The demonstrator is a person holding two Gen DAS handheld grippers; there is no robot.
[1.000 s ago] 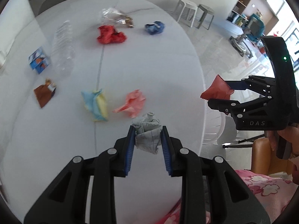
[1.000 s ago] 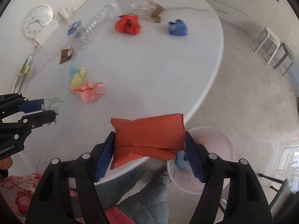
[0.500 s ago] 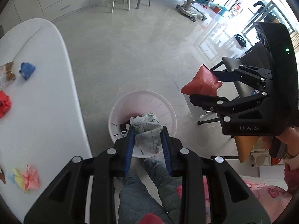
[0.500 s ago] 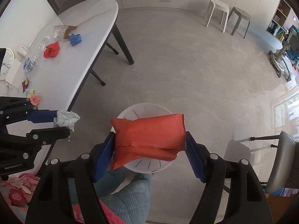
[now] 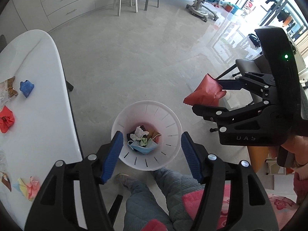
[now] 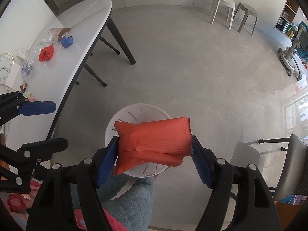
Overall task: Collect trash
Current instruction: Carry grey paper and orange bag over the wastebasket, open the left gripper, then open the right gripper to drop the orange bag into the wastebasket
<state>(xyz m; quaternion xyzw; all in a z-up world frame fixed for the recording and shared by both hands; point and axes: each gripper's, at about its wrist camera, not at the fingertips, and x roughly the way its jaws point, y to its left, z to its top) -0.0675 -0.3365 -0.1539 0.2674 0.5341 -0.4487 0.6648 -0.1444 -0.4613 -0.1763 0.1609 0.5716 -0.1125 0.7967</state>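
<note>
Blue-padded left tongs are spread wide with nothing in them, right over the white bin on the floor. Your right tongs are clamped on the orange packet, also above the bin. Bin's got a face mask and paper scraps inside. Red wad and blue wad sit on the table to the left.
</note>
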